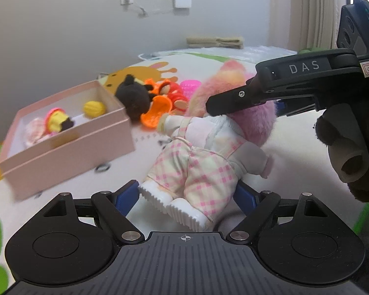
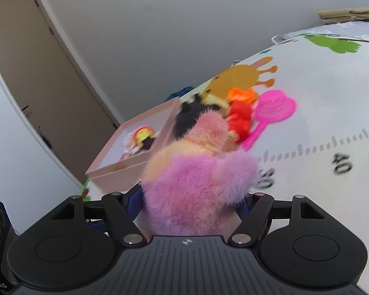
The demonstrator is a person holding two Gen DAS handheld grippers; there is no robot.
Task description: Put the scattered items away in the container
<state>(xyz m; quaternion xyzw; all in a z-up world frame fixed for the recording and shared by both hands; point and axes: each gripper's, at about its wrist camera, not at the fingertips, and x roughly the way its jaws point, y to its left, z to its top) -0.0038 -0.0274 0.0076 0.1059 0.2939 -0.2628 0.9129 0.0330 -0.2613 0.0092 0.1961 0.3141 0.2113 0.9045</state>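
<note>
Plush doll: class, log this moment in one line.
left gripper: shut on plush doll legs | right gripper: shut on its fur | pink box: doll still outside

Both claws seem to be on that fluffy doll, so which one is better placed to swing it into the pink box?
Probably the left claw. It grips the pink-plaid plush doll at its white feet, nearest the pink cardboard box. The right claw clamps its purple furry head, farther away.

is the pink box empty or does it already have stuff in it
Not empty. The pink box has no lid on and already holds a yellow ball and a few other small toys, too blurred to name.
</note>
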